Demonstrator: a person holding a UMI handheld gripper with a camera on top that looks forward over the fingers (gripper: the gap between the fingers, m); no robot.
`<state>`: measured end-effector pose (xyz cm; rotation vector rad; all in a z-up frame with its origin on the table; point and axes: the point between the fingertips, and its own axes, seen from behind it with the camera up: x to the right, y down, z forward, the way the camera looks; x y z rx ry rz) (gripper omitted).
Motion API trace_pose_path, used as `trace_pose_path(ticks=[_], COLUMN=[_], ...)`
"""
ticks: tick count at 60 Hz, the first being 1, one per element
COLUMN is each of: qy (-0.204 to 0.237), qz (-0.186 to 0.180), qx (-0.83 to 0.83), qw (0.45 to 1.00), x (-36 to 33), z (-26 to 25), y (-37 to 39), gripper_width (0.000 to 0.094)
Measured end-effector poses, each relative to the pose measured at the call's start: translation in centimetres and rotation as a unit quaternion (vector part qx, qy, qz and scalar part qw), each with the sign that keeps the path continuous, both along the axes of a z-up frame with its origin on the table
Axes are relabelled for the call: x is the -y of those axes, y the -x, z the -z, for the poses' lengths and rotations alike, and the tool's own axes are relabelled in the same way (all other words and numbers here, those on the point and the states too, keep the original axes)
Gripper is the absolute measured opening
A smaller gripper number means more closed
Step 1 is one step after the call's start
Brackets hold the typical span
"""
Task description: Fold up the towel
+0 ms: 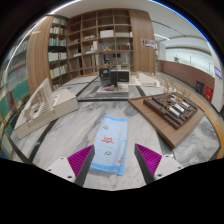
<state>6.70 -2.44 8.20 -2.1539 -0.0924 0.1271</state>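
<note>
A light blue towel (109,141) with small printed figures lies flat on the grey marbled table (60,135), stretching lengthwise away from me. My gripper (114,160) is open above the towel's near end. The near edge of the towel lies between the two fingers, whose magenta pads (82,157) stand at either side of it with a gap at each side. Nothing is held.
A wooden tray with dark compartments (170,108) stands to the right of the towel. A low wooden bench or rack (45,105) runs along the left. Bookshelves (100,45) and a desk with a monitor (118,75) stand in the background.
</note>
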Motion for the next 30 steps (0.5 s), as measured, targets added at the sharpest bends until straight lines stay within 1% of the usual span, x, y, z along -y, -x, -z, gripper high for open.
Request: trace_pose_path(ticks=[8,16,23,30], qy=[-0.035,-0.052,-0.072,-0.099], qz=[-0.012,-0.021,-0.029,-0.028], qx=[-0.001,0.006,0.009,0.007], qw=[0.999,0.998,0.997,0.995], x=[4.8,9.2,11.3,11.3], z=[-3.3,-5.0,-6.3,-7.3], y=[1.5,2.5,2.4,1.8], gripper_width=[0.0836,0.0847,0.0844,0.0847])
